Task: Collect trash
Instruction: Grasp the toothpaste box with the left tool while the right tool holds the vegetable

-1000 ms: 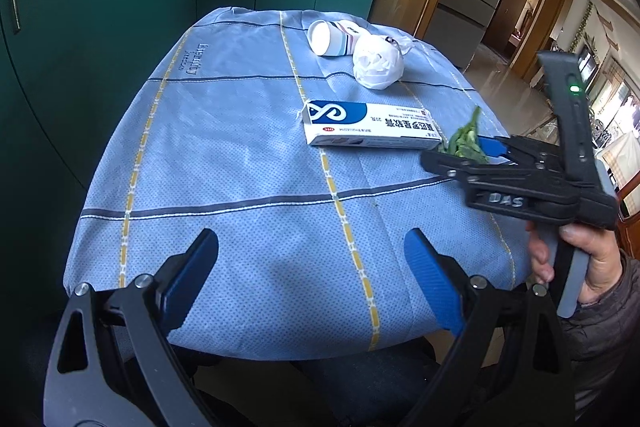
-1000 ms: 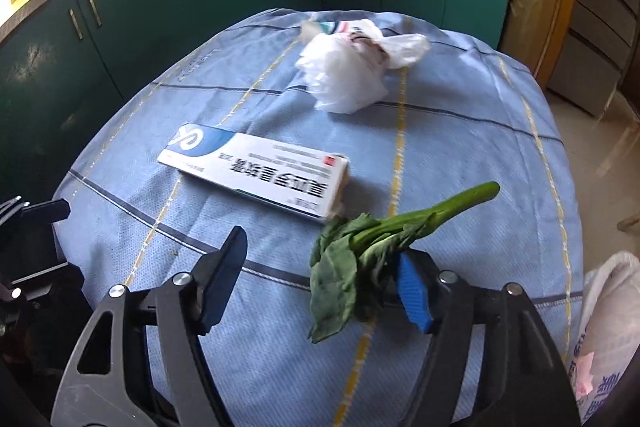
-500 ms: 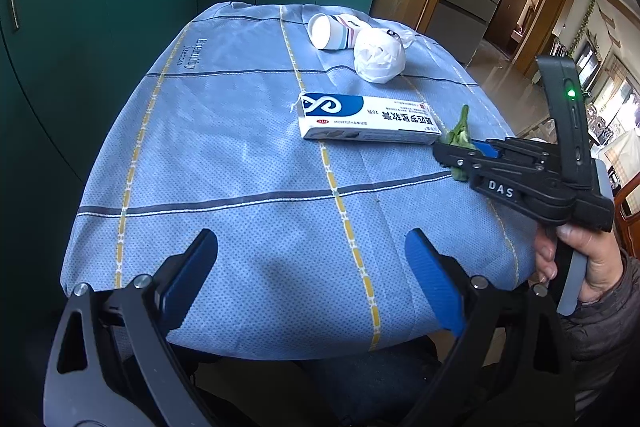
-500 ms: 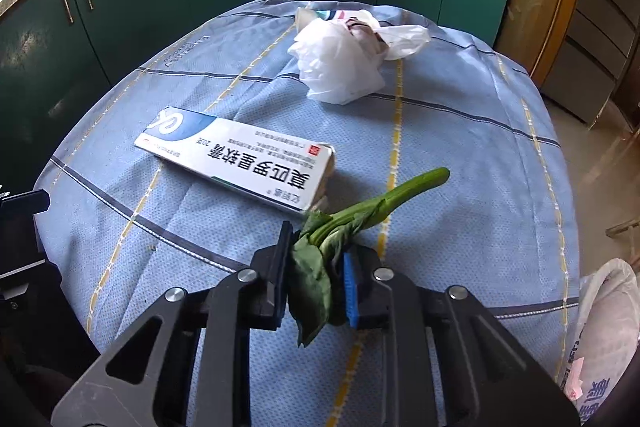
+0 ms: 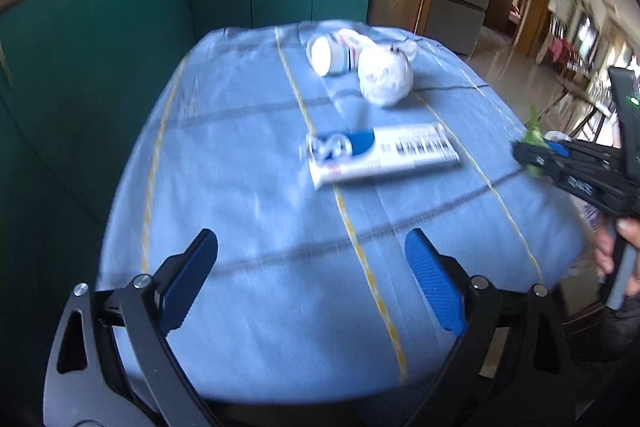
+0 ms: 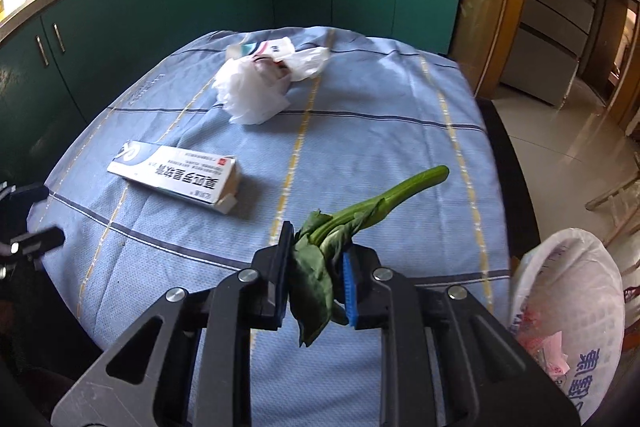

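Leafy green stalk pinched in the right tool, above the blue-clothed table.

Nearest, the right gripper (image 6: 316, 283) has its fingers clamped on the limp leaves of the vegetable stalk (image 6: 372, 207), stem pointing away, beside a white trash bag (image 6: 576, 311) off the table's right edge. The left gripper (image 5: 312, 287) hovers with fingers wide apart, holding nothing. Farther on the tablecloth (image 5: 248, 155) lies a toothpaste box (image 6: 176, 175), then a crumpled plastic bag (image 6: 252, 91) touching a tipped paper cup (image 5: 332, 53).
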Demonstrator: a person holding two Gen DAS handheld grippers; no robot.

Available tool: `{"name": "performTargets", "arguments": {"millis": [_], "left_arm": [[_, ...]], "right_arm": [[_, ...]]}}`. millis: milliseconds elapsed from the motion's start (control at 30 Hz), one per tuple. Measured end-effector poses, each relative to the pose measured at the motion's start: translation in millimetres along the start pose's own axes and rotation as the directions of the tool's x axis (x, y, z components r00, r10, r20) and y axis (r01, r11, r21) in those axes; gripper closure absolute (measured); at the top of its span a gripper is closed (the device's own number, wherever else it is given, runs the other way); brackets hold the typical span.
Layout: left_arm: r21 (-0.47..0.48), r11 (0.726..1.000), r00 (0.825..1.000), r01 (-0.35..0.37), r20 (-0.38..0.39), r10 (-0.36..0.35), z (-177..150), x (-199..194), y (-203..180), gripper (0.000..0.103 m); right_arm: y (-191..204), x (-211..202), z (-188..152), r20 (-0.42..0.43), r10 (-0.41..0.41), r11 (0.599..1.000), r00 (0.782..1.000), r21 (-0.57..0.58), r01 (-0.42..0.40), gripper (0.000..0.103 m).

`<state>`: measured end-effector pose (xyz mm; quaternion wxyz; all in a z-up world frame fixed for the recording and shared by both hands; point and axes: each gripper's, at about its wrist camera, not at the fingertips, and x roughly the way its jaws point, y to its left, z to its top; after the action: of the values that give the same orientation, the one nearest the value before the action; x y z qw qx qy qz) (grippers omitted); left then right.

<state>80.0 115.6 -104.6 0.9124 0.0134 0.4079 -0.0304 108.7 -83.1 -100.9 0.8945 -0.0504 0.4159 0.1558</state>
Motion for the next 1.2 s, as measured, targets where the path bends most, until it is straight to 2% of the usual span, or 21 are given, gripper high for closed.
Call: {"name": "performTargets", "arguments": {"millis": [133,233,300,367,400,433,567,733,767,833,900,1000,1133,1200], "left_arm": [[0.111,0.992,0.998,0.058,0.011,-0.059,28.5,19.1,-8.6,0.007],[0.227,0.965,0.991,0.134,-0.025,-0.132,43.6,40.9,-19.0,0.007],[0.309,0.935,0.985,0.171,-0.064,-0.159,52.9,58.0,-26.8,0.007],[0.367,0.908,0.98,0.2,-0.066,-0.189,58.6,66.7,-33.0,0.007],[0.388,0.897,0.977,0.213,-0.069,-0.202,60.7,71.8,-35.7,0.007],[0.398,0.889,0.974,0.226,-0.086,-0.21,61.4,76.5,-37.9,0.007],[0.452,0.856,0.968,0.249,-0.142,-0.207,59.1,92.6,-51.4,0.007],[0.495,0.832,0.967,0.248,-0.179,-0.182,51.2,96.9,-59.5,0.008],[0.502,0.833,0.97,0.235,-0.175,-0.169,49.5,97.4,-59.7,0.009],[0.509,0.835,0.975,0.208,-0.174,-0.137,45.5,99.1,-58.7,0.02],[0.493,0.845,0.976,0.205,-0.168,-0.138,45.6,97.4,-54.3,0.031],[0.474,0.865,0.982,0.166,-0.156,-0.103,45.1,94.5,-48.1,0.041],[0.394,0.908,0.985,0.141,-0.149,-0.088,44.3,86.2,-35.6,0.055],[0.348,0.927,0.985,0.139,-0.145,-0.093,43.3,79.4,-31.8,0.059]], "right_arm": [[-7.1,0.7,-8.2,-0.012,0.027,0.999,1.0,0.029,-0.027,0.081],[-6.0,5.6,-14.4,-0.031,0.042,0.999,0.999,0.025,-0.041,0.078],[-3.0,8.3,-16.0,-0.038,0.057,0.998,0.998,0.02,-0.057,0.073],[-1.4,9.0,-17.1,-0.036,0.056,0.998,0.998,0.015,-0.056,0.049],[-1.2,8.2,-17.5,-0.03,0.054,0.998,0.998,0.015,-0.054,0.043],[-1.3,7.4,-17.9,-0.024,0.054,0.998,0.998,0.017,-0.054,0.037],[-5.6,7.6,-19.7,-0.026,0.051,0.998,0.998,0.023,-0.051,0.029],[-16.8,18.6,-22.4,-0.053,0.037,0.998,0.998,0.043,-0.035,0.028],[-18.3,21.4,-22.6,-0.06,0.036,0.998,0.998,0.047,-0.033,0.028],[-18.4,25.1,-23.0,-0.068,0.038,0.998,0.997,0.048,-0.035,0.027],[-16.2,27.6,-23.0,-0.072,0.038,0.998,0.997,0.042,-0.035,0.025],[-11.9,29.7,-22.4,-0.074,0.043,0.999,0.996,0.031,-0.041,0.025],[-10.4,33.5,-17.0,-0.064,0.048,0.998,0.997,0.034,-0.045,0.025],[-10.7,37.3,-13.5,-0.059,0.056,0.998,0.997,0.042,-0.053,0.025]]}}
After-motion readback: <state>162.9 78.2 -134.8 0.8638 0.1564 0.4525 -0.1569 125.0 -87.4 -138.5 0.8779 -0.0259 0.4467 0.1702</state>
